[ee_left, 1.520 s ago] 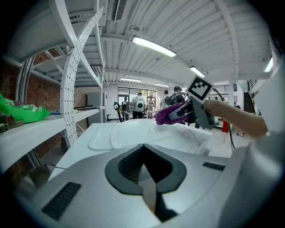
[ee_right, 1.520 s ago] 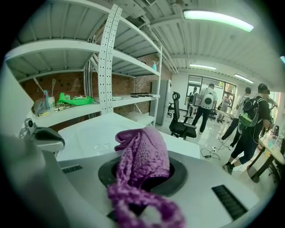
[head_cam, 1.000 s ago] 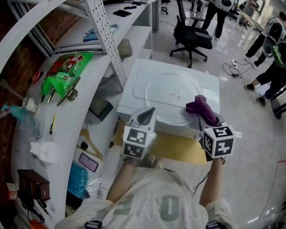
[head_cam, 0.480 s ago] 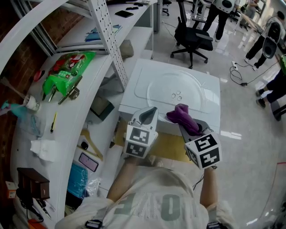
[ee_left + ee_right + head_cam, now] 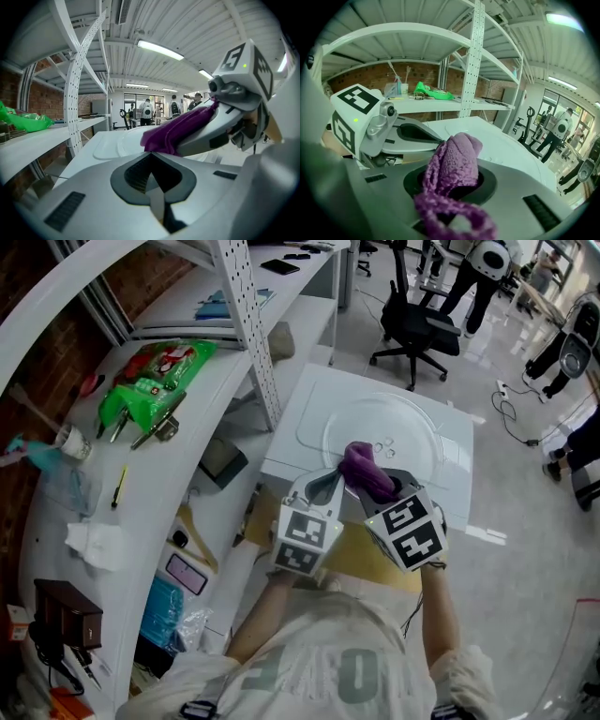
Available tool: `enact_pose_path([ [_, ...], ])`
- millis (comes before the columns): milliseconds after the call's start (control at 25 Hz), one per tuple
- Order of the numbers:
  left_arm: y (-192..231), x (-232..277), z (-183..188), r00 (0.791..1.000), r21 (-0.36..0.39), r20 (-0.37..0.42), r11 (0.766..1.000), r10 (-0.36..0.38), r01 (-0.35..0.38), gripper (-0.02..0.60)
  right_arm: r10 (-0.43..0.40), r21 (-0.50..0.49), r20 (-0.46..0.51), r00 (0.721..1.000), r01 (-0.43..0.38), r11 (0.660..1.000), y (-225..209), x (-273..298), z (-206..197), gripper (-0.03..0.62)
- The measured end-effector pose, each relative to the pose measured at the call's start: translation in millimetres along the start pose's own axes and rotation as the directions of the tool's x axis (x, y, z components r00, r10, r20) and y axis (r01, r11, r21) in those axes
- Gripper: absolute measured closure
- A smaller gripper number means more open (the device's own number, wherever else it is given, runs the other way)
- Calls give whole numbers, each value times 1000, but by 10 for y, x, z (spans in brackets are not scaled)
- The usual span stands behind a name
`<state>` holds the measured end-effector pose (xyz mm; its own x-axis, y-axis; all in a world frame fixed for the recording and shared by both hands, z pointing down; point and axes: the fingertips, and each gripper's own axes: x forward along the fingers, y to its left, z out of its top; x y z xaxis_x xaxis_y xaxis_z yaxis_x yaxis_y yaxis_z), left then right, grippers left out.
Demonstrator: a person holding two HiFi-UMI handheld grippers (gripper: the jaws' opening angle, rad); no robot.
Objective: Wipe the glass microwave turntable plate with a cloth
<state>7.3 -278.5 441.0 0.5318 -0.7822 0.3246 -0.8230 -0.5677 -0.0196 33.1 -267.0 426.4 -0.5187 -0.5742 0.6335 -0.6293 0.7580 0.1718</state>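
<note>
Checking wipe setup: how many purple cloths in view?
1. The purple cloth is clamped in the right claw, at the near edge of the glass turntable plate. Others may be hidden.

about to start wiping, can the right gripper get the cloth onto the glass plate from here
Probably yes. The right gripper, jaws shut on the purple cloth, is at the near edge of the glass plate with nothing between them; the left gripper sits beside it, not blocking.
</note>
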Motion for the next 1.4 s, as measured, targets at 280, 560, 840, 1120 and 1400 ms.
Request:
enact_pose_path([
  [280, -11, -3, -14, 1000, -1, -1, 1000, -3, 3, 578, 28, -4, 5, 1000, -28, 1000, -189, 307, 231, 539],
  [560, -29, -9, 2, 1000, -16, 9, 1000, -22, 22, 578, 3, -20, 4, 1000, -3, 1000, -404, 522, 391, 539],
  [840, -41, -14, -8, 1000, -27, 12, 999, -26, 26, 578, -33, -24, 24, 999, 34, 999, -617, 573, 547, 539],
  [1120, -31, -10, -16, 1000, -10, 11, 1000, -27, 27, 578, -186, 41, 18, 982, 185, 982, -1246, 618, 662, 539],
  [1400, -27, -7, -20, 1000, -4, 6, 1000, -31, 31, 578, -147, 37, -14, 989, 148, 988, -1070, 702, 439, 539],
])
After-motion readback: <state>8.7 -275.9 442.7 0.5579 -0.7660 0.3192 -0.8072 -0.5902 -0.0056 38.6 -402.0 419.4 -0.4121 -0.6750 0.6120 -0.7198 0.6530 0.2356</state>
